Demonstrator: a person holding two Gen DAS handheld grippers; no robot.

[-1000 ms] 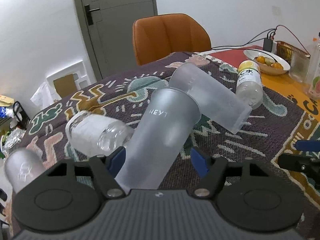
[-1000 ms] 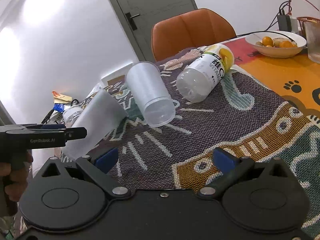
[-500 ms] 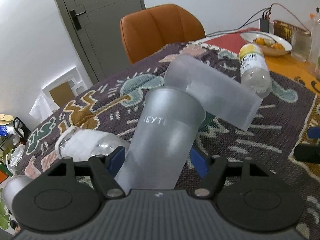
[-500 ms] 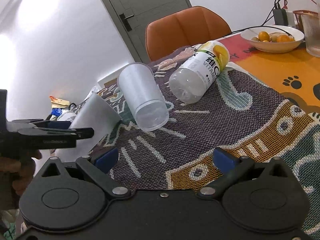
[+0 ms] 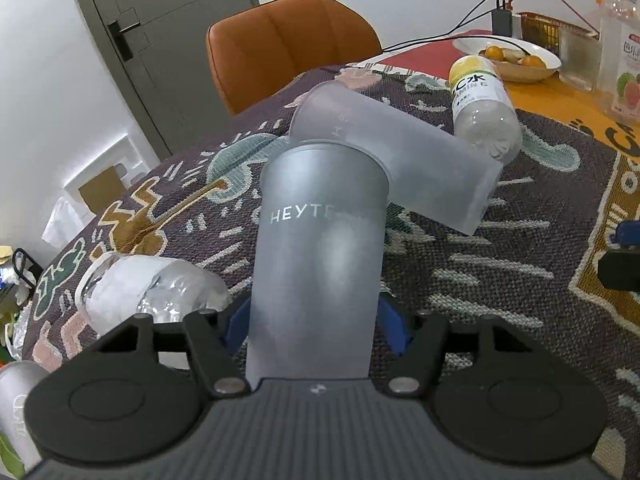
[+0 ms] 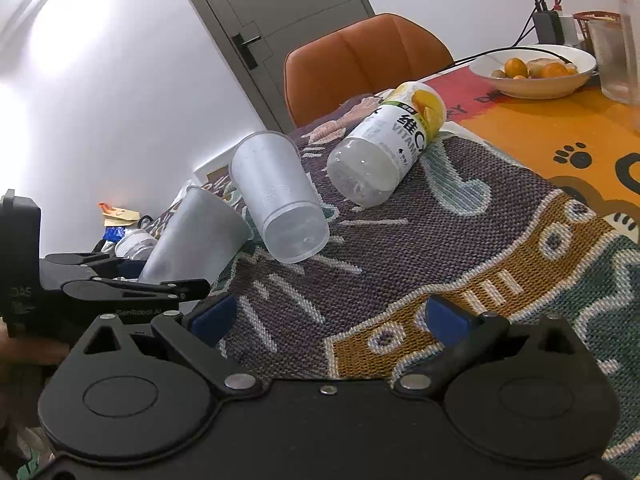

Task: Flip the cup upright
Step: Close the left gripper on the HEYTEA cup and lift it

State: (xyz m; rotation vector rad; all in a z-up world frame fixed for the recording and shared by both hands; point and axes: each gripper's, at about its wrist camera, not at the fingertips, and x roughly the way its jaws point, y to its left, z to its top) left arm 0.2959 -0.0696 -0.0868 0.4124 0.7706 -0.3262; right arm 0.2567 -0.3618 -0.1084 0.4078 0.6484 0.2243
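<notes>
While left claw (image 5: 314, 326) clamps frosted cup (image 5: 320, 248) base | right claw (image 6: 328, 318) wide, holding nothing

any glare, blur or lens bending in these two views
Left wrist view: sharp, fisheye bows the door and darkens the corners; a soft sheen on the frosted cup held by the left hand-held gripper. Right wrist view: a blown-out glare patch on the wall, cup still crisp.

Frosted grey cup (image 5: 320, 248) w/ white lettering, centre frame. Cloth (image 5: 460, 280) dark purple, patterned w/ teal, mustard, pink & white dashes. Chair (image 5: 288, 40) orange, top centre. Bottle (image 6: 396, 140) clear w/ yellow-white label. Gripper pads (image 6: 208, 316) blue, bodies black.
</notes>
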